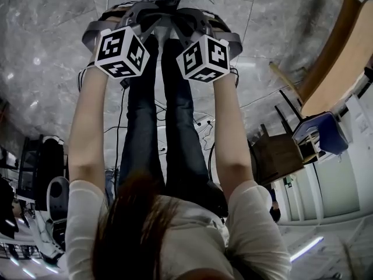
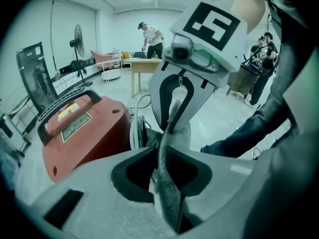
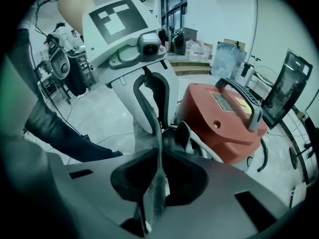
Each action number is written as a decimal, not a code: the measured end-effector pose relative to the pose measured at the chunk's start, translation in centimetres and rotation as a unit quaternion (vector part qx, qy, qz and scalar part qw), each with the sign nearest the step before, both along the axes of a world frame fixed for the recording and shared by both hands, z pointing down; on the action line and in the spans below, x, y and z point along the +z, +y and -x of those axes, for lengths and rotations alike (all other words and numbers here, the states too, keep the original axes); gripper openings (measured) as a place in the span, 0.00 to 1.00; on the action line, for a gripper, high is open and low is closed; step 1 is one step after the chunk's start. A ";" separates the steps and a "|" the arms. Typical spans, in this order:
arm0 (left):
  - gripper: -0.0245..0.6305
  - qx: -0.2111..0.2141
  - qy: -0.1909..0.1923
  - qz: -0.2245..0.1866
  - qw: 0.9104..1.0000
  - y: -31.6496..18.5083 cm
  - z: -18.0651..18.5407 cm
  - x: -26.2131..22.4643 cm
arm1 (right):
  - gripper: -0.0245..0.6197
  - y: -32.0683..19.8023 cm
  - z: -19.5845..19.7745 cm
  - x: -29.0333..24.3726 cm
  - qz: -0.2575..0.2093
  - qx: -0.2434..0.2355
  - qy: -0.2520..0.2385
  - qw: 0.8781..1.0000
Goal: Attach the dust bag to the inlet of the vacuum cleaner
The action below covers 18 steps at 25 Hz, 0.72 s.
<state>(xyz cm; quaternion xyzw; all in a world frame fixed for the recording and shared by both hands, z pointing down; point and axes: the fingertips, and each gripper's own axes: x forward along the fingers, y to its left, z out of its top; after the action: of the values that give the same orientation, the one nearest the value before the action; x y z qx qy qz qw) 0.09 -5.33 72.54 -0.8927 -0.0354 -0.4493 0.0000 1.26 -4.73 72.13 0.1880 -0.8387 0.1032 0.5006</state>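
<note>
The left gripper (image 2: 161, 151) has its jaws almost together, the pads pinching a folded grey edge of the dust bag (image 2: 170, 195) that runs up between them. Facing it, the right gripper (image 3: 160, 152) is closed just as narrowly on a thinner edge of the same bag. The bag spans the two, just beside the red vacuum cleaner (image 2: 84, 133) and close in front of its dark fitting (image 3: 180, 136); I cannot tell whether they touch. On the side away from the vacuum cleaner, pale floor (image 2: 232, 111) lies open past the person's legs (image 2: 249, 133).
</note>
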 end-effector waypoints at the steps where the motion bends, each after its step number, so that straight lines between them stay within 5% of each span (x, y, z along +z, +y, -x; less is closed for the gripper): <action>1: 0.16 -0.006 0.002 0.001 1.000 0.0 0.0 0.1 | 0.10 0.0 0.0 0.0 0.001 -0.011 0.001 1.000; 12: 0.17 -0.027 -0.009 0.005 1.000 -0.2 0.0 0.3 | 0.12 -0.3 -0.2 0.1 0.017 0.061 -0.003 0.998; 18: 0.22 -0.077 -0.012 0.040 0.996 0.0 -0.1 0.7 | 0.17 -0.2 -0.2 0.5 0.041 0.109 -0.010 0.993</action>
<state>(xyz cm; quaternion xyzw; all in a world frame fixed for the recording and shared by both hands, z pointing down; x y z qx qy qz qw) 0.16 -5.36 73.28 -0.8867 0.0152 -0.4566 -0.0708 1.44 -4.95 72.63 0.2564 -0.8131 0.1934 0.4856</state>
